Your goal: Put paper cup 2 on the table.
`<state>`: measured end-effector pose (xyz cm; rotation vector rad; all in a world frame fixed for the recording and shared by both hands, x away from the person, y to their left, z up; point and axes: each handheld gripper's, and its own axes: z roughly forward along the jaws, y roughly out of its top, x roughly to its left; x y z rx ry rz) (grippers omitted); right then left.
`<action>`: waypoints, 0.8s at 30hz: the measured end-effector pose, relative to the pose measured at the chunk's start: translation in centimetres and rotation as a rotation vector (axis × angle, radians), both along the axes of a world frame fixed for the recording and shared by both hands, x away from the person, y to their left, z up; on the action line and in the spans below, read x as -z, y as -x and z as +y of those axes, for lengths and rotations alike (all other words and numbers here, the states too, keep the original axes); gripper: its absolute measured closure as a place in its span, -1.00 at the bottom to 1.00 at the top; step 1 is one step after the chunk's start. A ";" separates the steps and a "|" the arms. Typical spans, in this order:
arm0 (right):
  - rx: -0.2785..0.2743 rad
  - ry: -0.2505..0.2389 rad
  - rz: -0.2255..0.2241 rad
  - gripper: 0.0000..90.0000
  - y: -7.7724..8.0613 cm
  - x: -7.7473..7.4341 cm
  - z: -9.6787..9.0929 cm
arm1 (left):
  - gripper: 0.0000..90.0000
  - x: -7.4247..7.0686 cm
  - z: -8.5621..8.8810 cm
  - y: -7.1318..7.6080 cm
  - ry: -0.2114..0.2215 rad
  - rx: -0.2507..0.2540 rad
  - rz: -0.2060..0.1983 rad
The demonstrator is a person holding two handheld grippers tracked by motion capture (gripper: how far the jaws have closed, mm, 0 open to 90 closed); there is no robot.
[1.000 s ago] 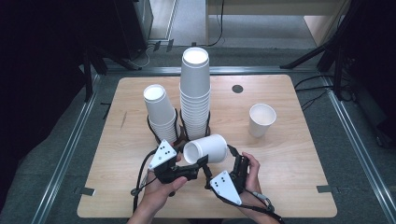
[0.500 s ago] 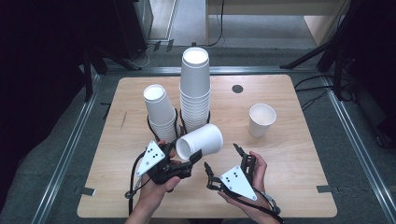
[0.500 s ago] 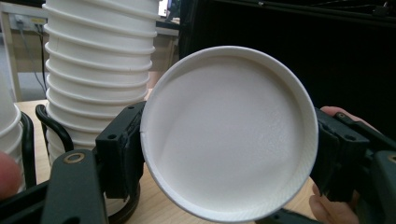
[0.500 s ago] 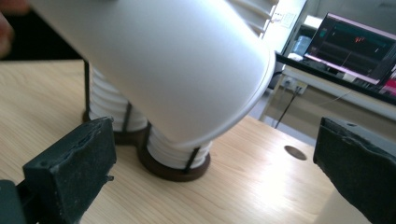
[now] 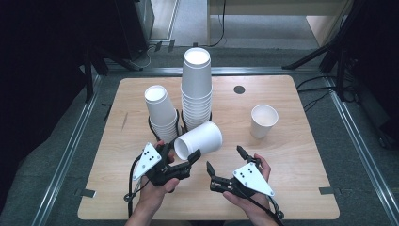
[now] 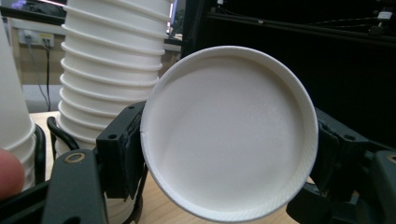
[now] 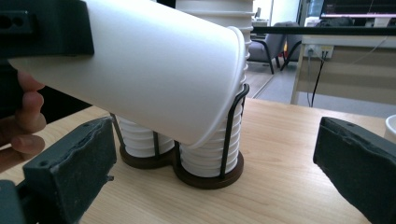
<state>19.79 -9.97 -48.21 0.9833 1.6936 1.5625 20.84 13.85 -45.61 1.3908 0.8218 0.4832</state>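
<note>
A white paper cup (image 5: 198, 140) lies on its side in the air, in front of the two stacks. My left gripper (image 5: 184, 157) is shut on its closed end. In the left gripper view the cup's round base (image 6: 229, 135) faces the camera, with a black jaw pressing on each side. My right gripper (image 5: 224, 158) is open, just right of the cup and nearer the front edge, with nothing in it. In the right gripper view the held cup (image 7: 154, 65) hangs above and left of the wide-open right gripper (image 7: 215, 172).
A tall stack of cups (image 5: 196, 89) and a shorter stack (image 5: 160, 113) stand in dark wire holders (image 7: 205, 175) at the table's middle. A single upright cup (image 5: 263, 120) stands at the right. A small black disc (image 5: 239, 89) marks the far side.
The left gripper has lifted the cup a little and drawn it back to the left. The right gripper has come away from the cup and now stands apart, open.
</note>
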 end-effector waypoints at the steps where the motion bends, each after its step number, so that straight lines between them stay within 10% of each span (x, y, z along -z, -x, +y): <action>1: 0.002 -0.007 0.004 -1.00 -0.1 0.0 0.0 | -0.46 0.1 0.0 0.0 0.006 0.000 -0.006; 24: 0.015 -0.418 0.261 -0.97 -0.9 -0.8 -0.7 | -0.46 0.9 0.0 -0.2 0.049 -0.029 -0.037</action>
